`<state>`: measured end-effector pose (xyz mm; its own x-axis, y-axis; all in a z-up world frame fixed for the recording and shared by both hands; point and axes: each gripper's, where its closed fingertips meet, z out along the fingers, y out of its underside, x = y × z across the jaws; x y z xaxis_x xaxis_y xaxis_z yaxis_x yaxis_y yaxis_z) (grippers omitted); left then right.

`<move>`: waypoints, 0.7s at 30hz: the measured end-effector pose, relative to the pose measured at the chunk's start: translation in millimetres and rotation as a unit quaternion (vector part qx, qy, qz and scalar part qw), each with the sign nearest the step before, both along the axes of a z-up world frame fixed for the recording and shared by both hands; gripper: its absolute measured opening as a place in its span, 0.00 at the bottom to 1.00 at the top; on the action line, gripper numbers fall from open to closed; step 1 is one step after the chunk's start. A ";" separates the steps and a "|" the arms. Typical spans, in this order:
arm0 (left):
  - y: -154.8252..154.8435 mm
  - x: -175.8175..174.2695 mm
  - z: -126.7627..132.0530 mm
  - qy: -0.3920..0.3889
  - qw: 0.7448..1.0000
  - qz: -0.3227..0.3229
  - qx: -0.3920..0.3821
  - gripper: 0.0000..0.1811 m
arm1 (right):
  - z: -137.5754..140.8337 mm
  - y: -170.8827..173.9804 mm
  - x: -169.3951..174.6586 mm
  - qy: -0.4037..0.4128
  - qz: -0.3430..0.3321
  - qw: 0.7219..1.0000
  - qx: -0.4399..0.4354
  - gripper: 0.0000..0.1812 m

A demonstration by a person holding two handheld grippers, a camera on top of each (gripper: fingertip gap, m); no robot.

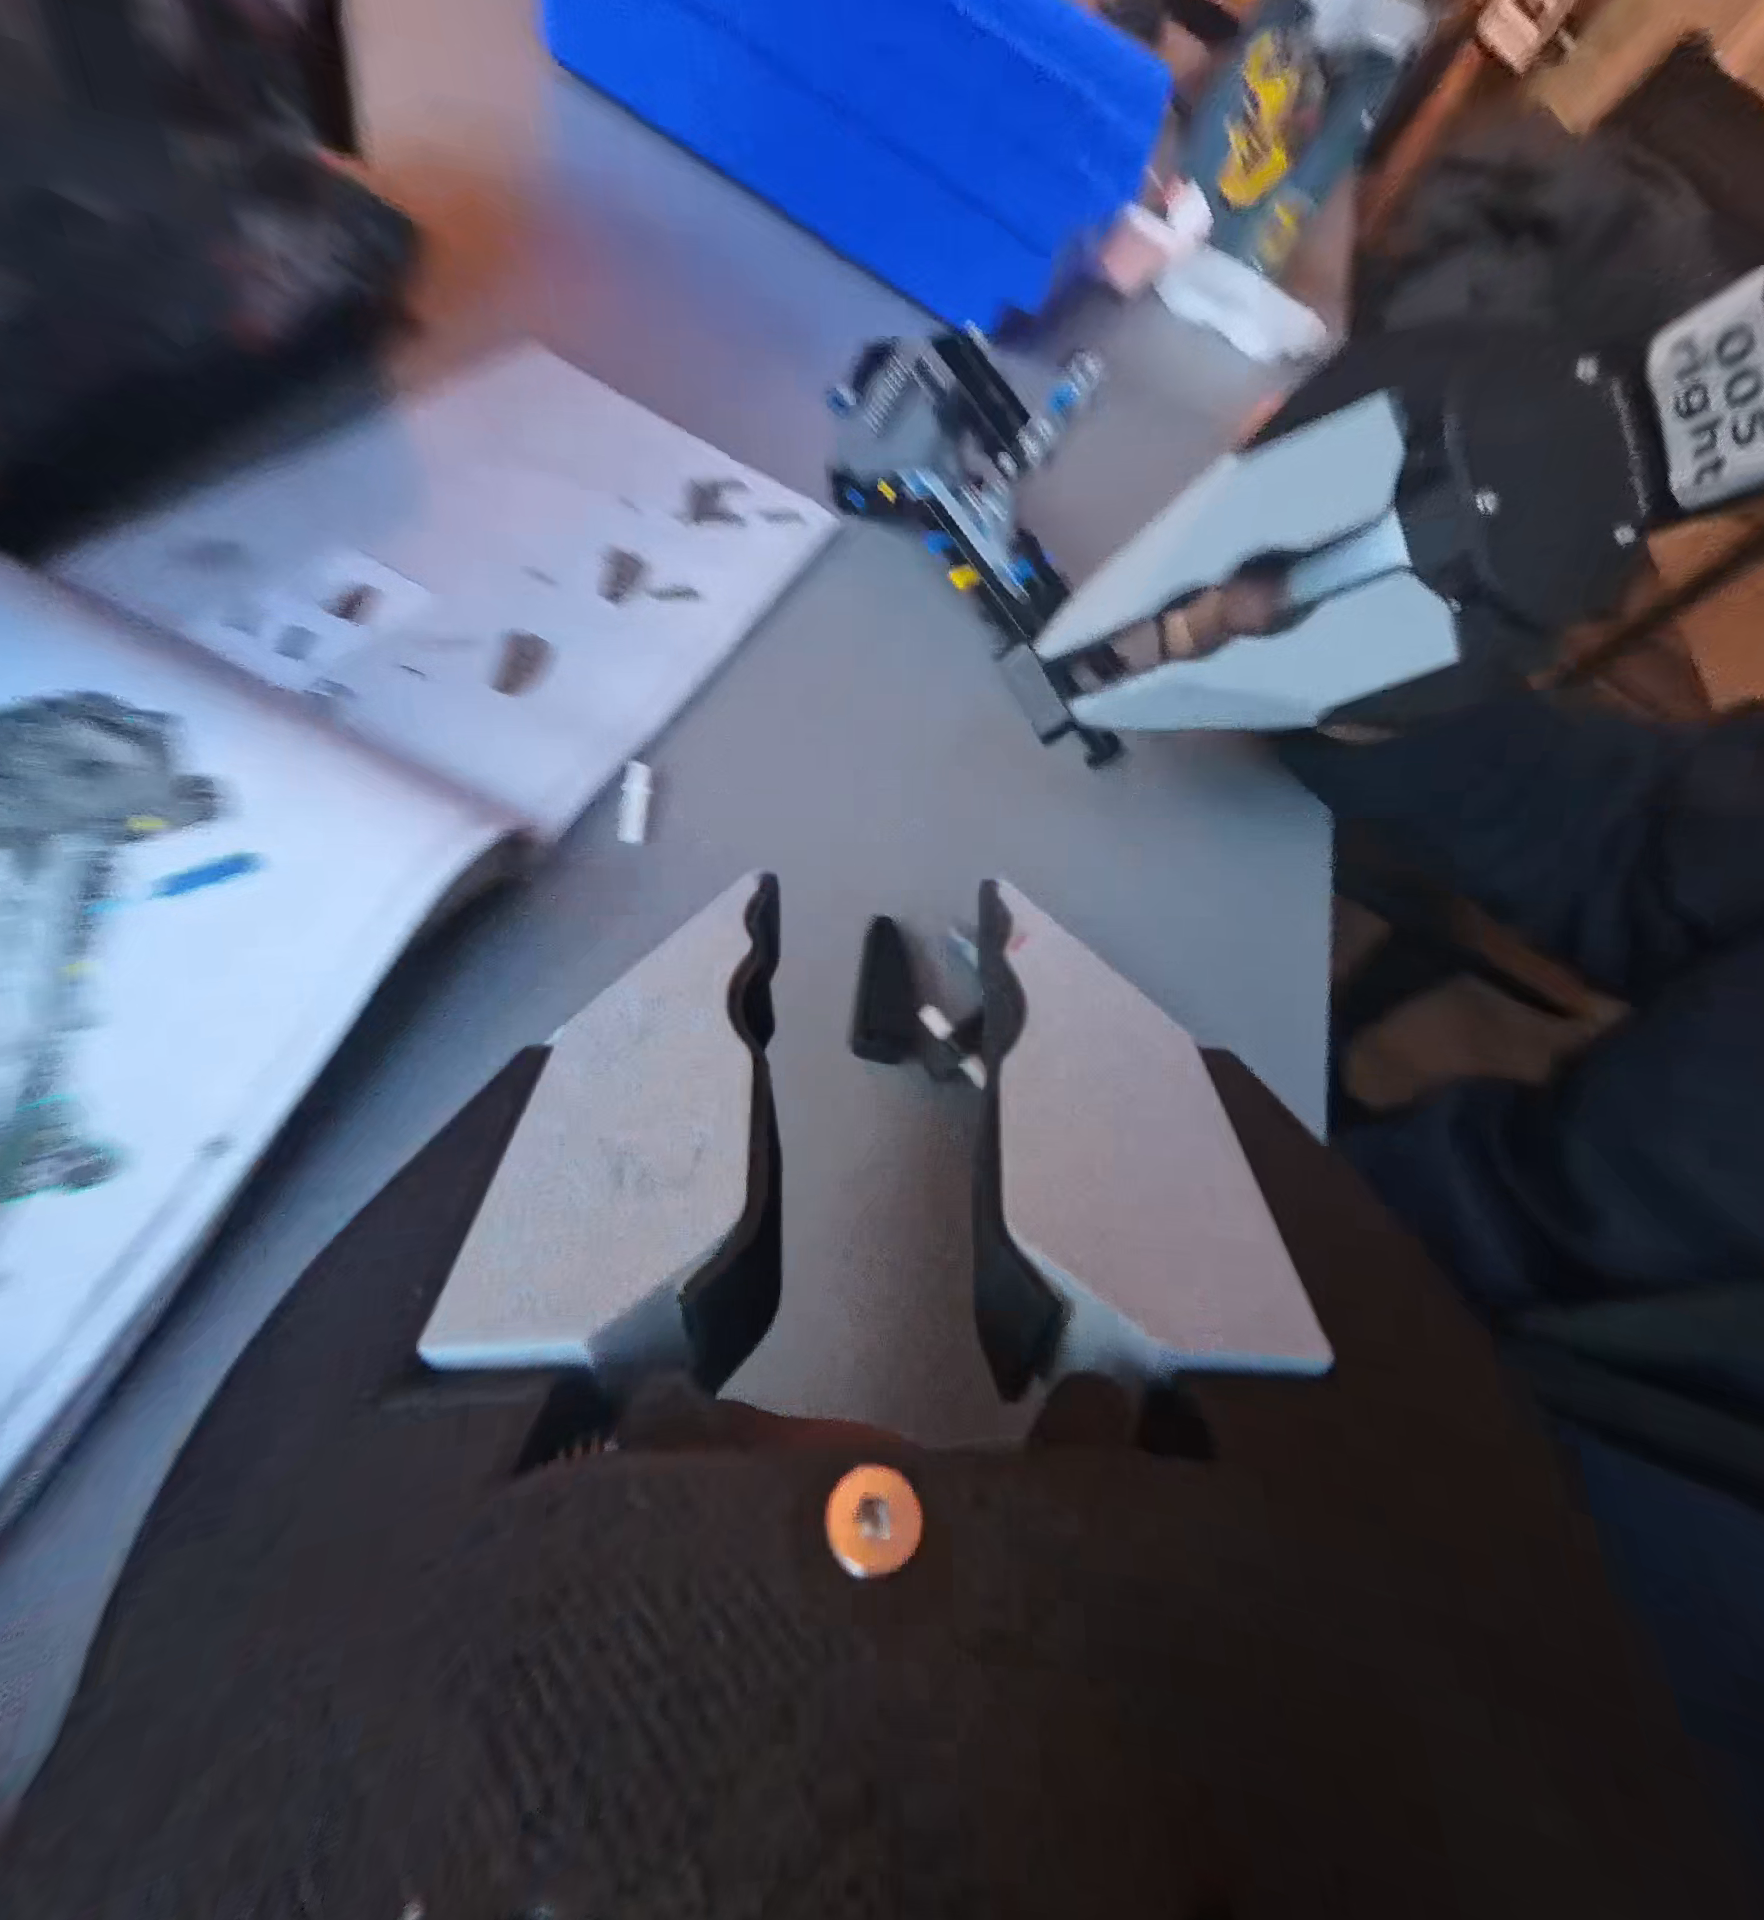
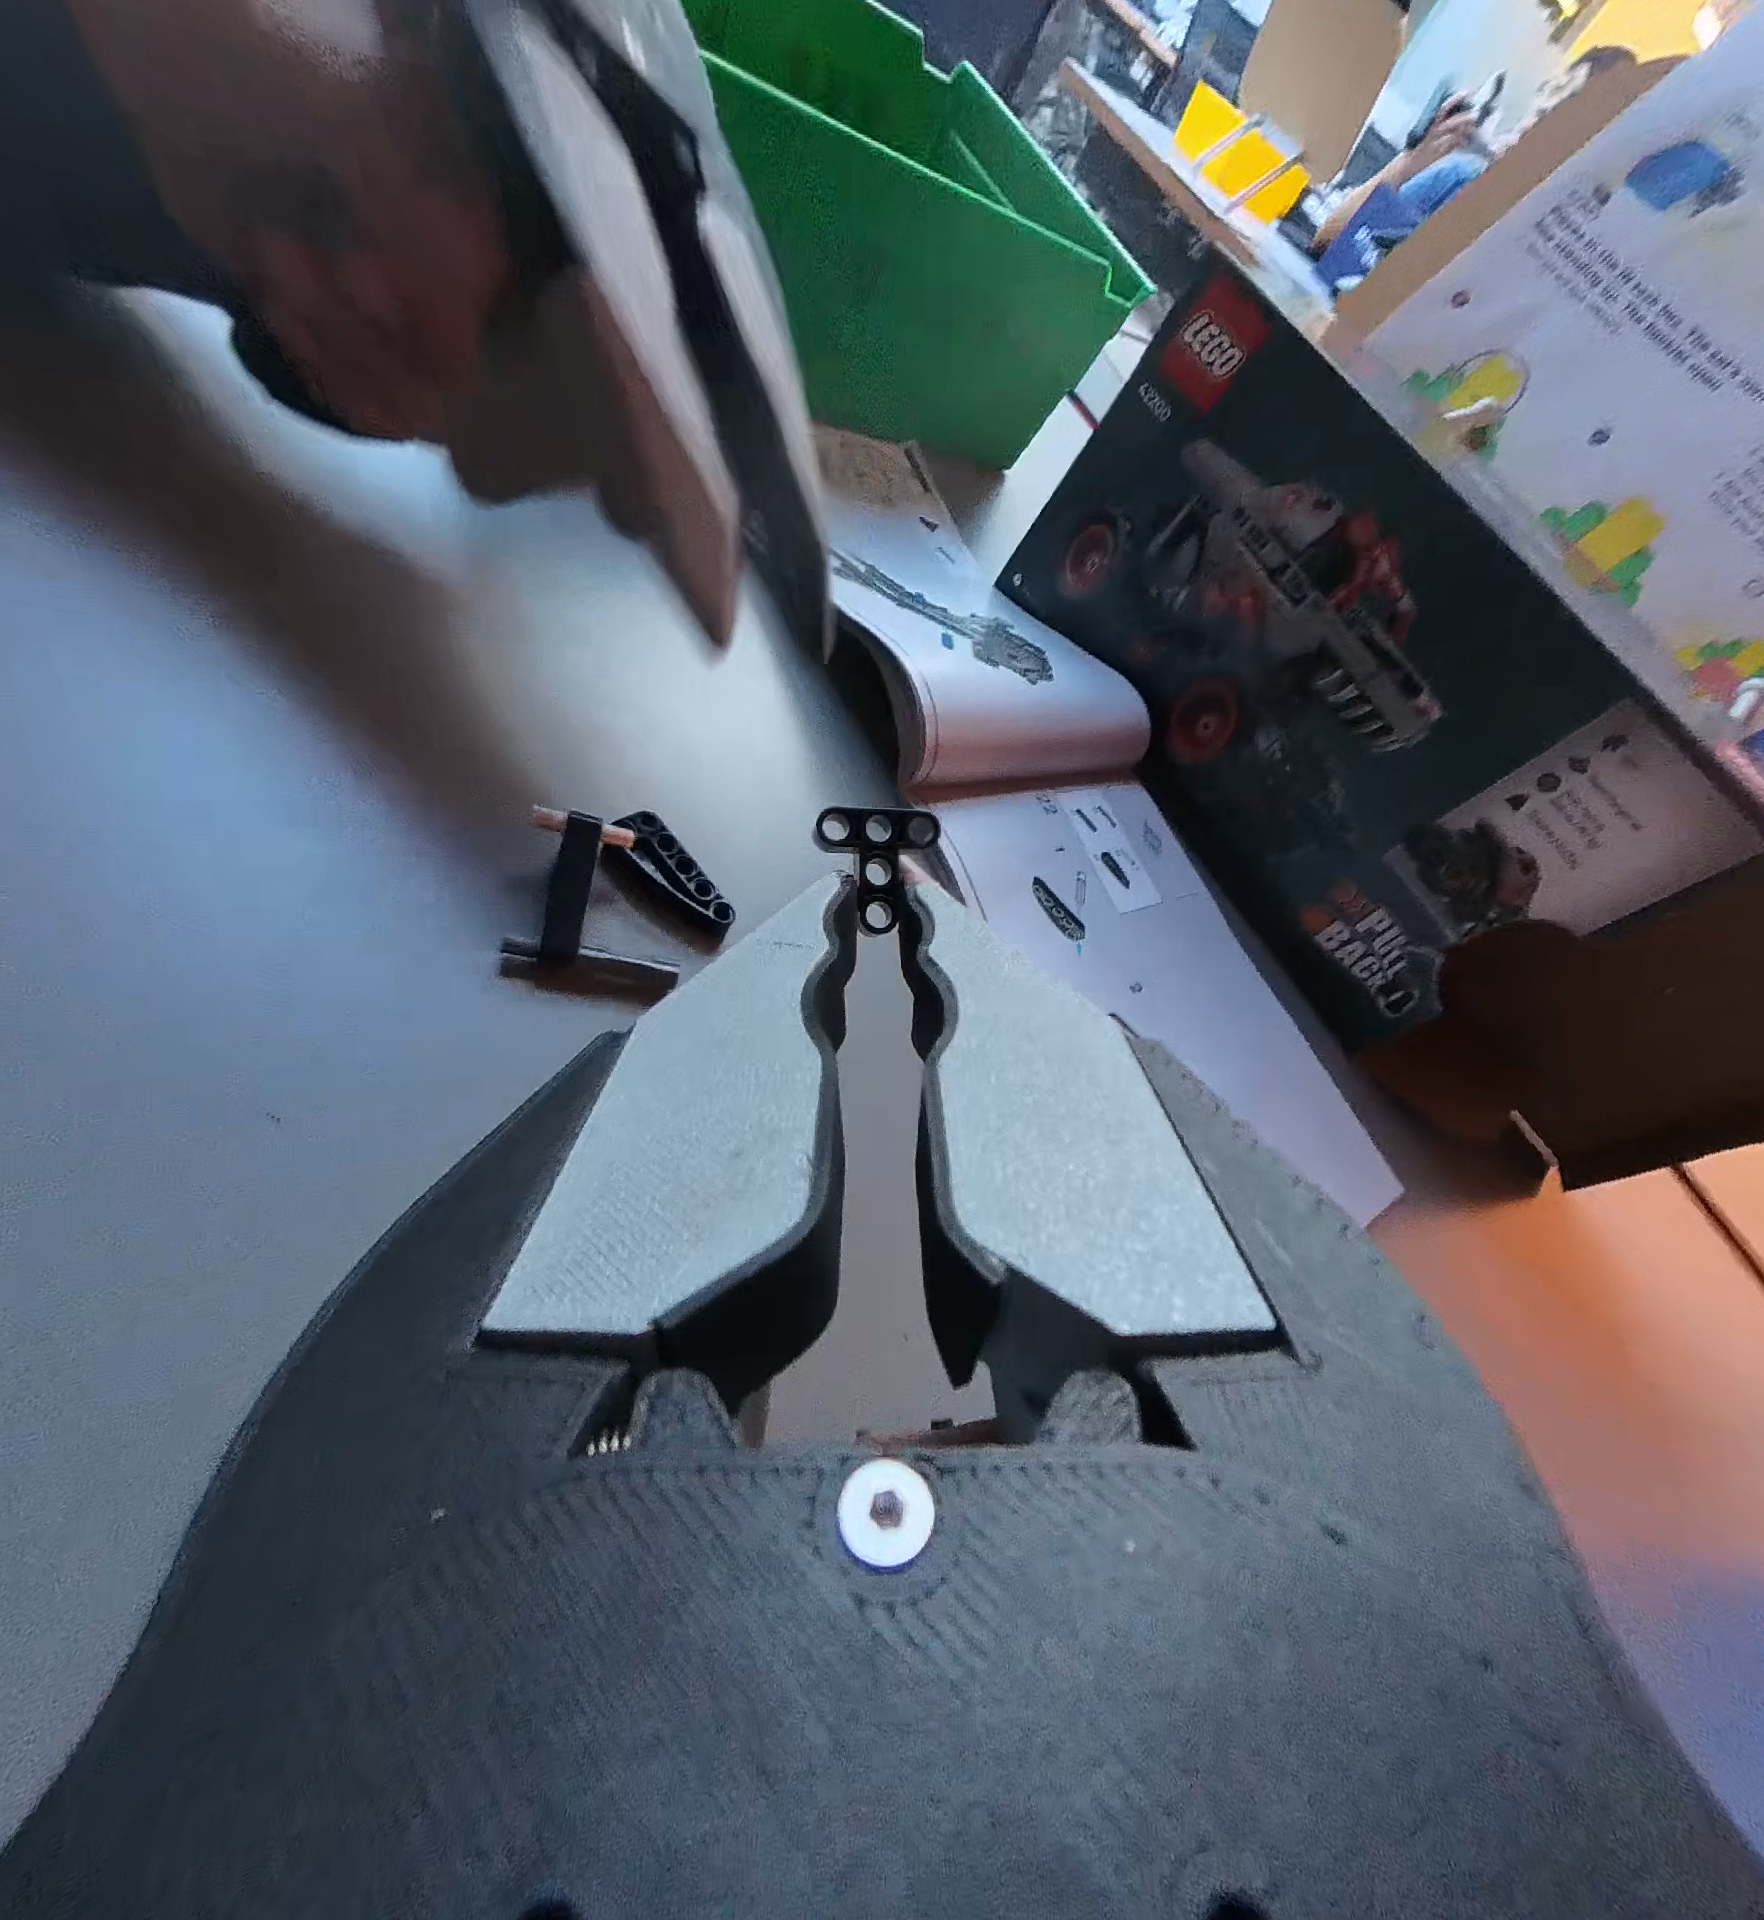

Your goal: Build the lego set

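Note:
My right gripper (image 2: 880, 902) is shut on a small black T-shaped beam (image 2: 878, 857), held above the grey table; it also shows in the left wrist view (image 1: 1060, 675) at the right. My left gripper (image 1: 883, 899) is open and empty. It hovers over a black bent beam (image 1: 883, 987) and a short axle piece (image 1: 945, 1029) lying on the table. The same loose black pieces (image 2: 613, 904) show in the right wrist view, below the blurred left gripper (image 2: 732, 561). A partly built black model (image 1: 951, 478) stands farther back.
An open instruction booklet (image 1: 390, 644) lies at the left, with a small white piece (image 1: 635, 800) beside it. A blue bin (image 1: 857, 135) stands at the back. A green bin (image 2: 909, 260) and the set's box (image 2: 1325, 675) show. The table edge (image 1: 1330, 935) is close on the right. My right fingertips sit around 7 cm from my left ones. About 6 cm separates my left fingertips from the short axle piece (image 1: 945, 1029).

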<state>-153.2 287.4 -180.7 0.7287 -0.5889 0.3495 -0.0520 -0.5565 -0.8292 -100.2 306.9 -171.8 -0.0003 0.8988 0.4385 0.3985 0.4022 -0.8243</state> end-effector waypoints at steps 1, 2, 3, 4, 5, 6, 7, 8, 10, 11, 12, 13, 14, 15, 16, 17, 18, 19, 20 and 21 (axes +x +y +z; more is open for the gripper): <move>-2.5 9.4 -6.5 0.003 1.000 -0.016 -0.009 0.19 | 0.4 -1.5 -1.1 0.001 -0.002 1.000 0.012 0.02; -3.7 16.9 -11.9 0.008 1.000 -0.026 -0.013 0.19 | 1.2 -3.1 -2.1 0.005 -0.004 1.000 0.025 0.02; -5.1 23.9 -16.1 0.011 0.999 -0.036 -0.015 0.19 | 0.9 -5.4 -2.9 0.006 -0.002 0.999 0.038 0.02; -5.7 30.1 -18.3 0.010 0.999 -0.042 -0.016 0.19 | -0.9 -7.4 -3.5 0.002 0.000 0.999 0.049 0.02; -5.6 35.7 -18.7 0.002 0.999 -0.045 -0.017 0.19 | -4.0 -7.9 -3.9 -0.004 -0.001 0.998 0.058 0.02; -6.4 41.3 -17.5 -0.012 0.998 -0.050 -0.020 0.19 | -6.9 -7.1 -3.8 -0.010 -0.005 0.998 0.068 0.02; -7.2 46.0 -14.6 -0.030 0.998 -0.055 -0.023 0.19 | -8.5 -6.2 -3.5 -0.013 -0.008 0.997 0.079 0.02; -7.6 49.4 -11.2 -0.050 0.997 -0.058 -0.026 0.19 | -9.1 -5.7 -3.0 -0.015 -0.009 0.996 0.086 0.02; -6.1 51.6 -5.8 -0.079 0.995 -0.057 -0.030 0.17 | -9.0 -7.2 -2.6 -0.014 -0.006 0.995 0.094 0.02; -4.7 51.6 -3.7 -0.089 0.994 -0.055 -0.030 0.16 | -9.1 -8.6 -2.7 -0.015 -0.004 0.995 0.101 0.02; -3.4 51.1 -1.3 -0.099 0.993 -0.053 -0.029 0.15 | -9.6 -9.8 -2.8 -0.017 -0.001 0.994 0.110 0.02; -2.0 50.1 1.4 -0.112 0.992 -0.049 -0.029 0.13 | -10.6 -10.2 -2.9 -0.020 -0.002 0.993 0.120 0.02; -1.0 48.8 2.7 -0.123 0.991 -0.046 -0.033 0.12 | -11.1 -10.2 -2.9 -0.021 -0.003 0.991 0.130 0.02; -0.6 47.8 1.9 -0.129 0.990 -0.045 -0.042 0.12 | -11.8 -10.9 -3.2 -0.023 -0.002 0.991 0.135 0.02; -0.6 47.5 -0.4 -0.131 0.989 -0.046 -0.053 0.12 | -12.6 -12.2 -3.7 -0.024 0.001 0.991 0.134 0.02; -1.0 48.1 -2.3 -0.131 0.988 -0.048 -0.061 0.12 | -12.9 -13.5 -4.6 -0.024 0.003 0.991 0.133 0.02; -1.2 49.2 -3.8 -0.131 0.988 -0.050 -0.065 0.12 | -12.6 -14.3 -5.4 -0.023 0.004 0.991 0.134 0.02; -0.8 50.0 -5.5 -0.129 0.988 -0.049 -0.068 0.11 | -12.3 -15.5 -6.3 -0.022 0.006 0.991 0.135 0.02; -0.2 50.9 -6.8 -0.127 0.988 -0.047 -0.069 0.07 | -12.7 -17.0 -7.0 -0.023 0.009 0.991 0.134 0.02; -0.3 52.6 -6.8 -0.129 0.988 -0.049 -0.070 0.04 | -13.7 -16.9 -7.5 -0.026 0.008 0.990 0.136 0.02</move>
